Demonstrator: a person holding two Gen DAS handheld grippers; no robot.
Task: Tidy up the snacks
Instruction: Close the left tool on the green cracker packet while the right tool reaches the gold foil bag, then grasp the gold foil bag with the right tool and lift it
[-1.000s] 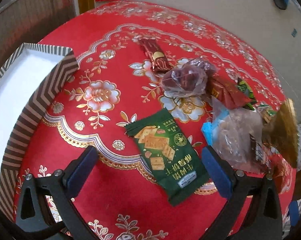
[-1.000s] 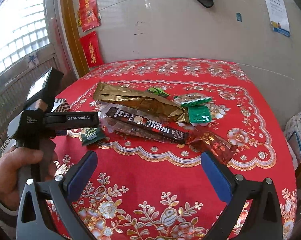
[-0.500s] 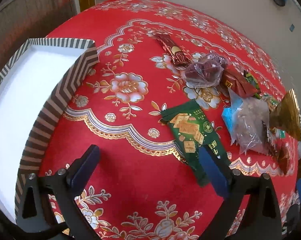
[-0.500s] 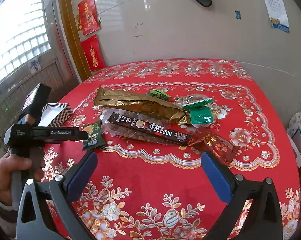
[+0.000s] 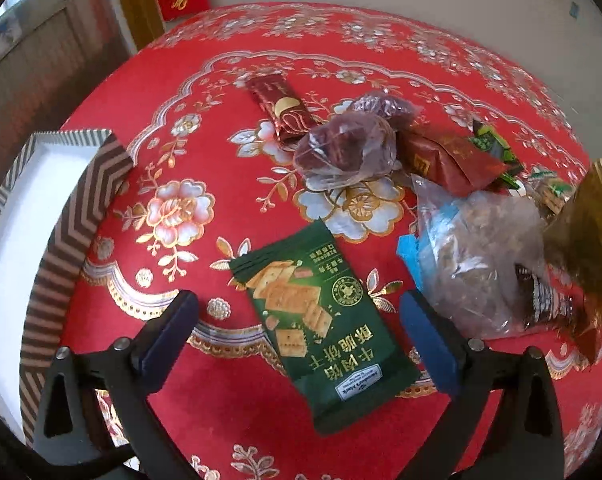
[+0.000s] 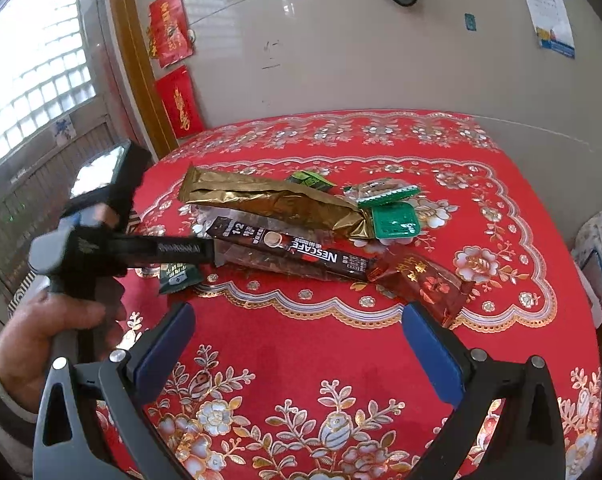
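While both claws hang spread over the red flowered table (image 5: pixel 113 308), the snacks lie in a loose heap toward the far right part of it, none of them in the box (image 5: pixel 25 216)

Left claw (image 5: pixel 299 322) is wide apart and grips nothing; the green cracker pack (image 5: pixel 321 332) lies flat on the cloth between its two blue pads (image 5: pixel 171 332), touching neither as far as can be seen. Just right of that pack sits a clear bag (image 5: pixel 477 264) of brownish bits with a blue strip at its near-left corner. Beyond the pack, a clear bag of dates (image 5: pixel 349 144) rests nearer the middle of the table, and a dark red stick pack (image 5: pixel 281 108) lies behind it, its near end against the dates. A red foil pack (image 5: pixel 453 156) and small green wrappers (image 5: pixel 497 148) lie to the right of the dates. At the left edge stands the box, chevron-striped outside, white inside, nothing visible in it.

Right claw (image 6: pixel 297 350) is also wide apart and carries nothing, over bare cloth near the front edge. Ahead of it a long gold pack (image 6: pixel 269 200) lies across the heap, with a dark Nescafe stick (image 6: pixel 293 250) nearer the front edge, partly on the clear bag. A red foil pack (image 6: pixel 421 280) touches the stick's right end. A green tub (image 6: pixel 393 220) and a green-edged pack (image 6: pixel 385 192) sit by the gold pack's right end. At the left a hand (image 6: pixel 41 340) holds the other gripper's handle, blurred, above the cracker pack (image 6: pixel 179 276)
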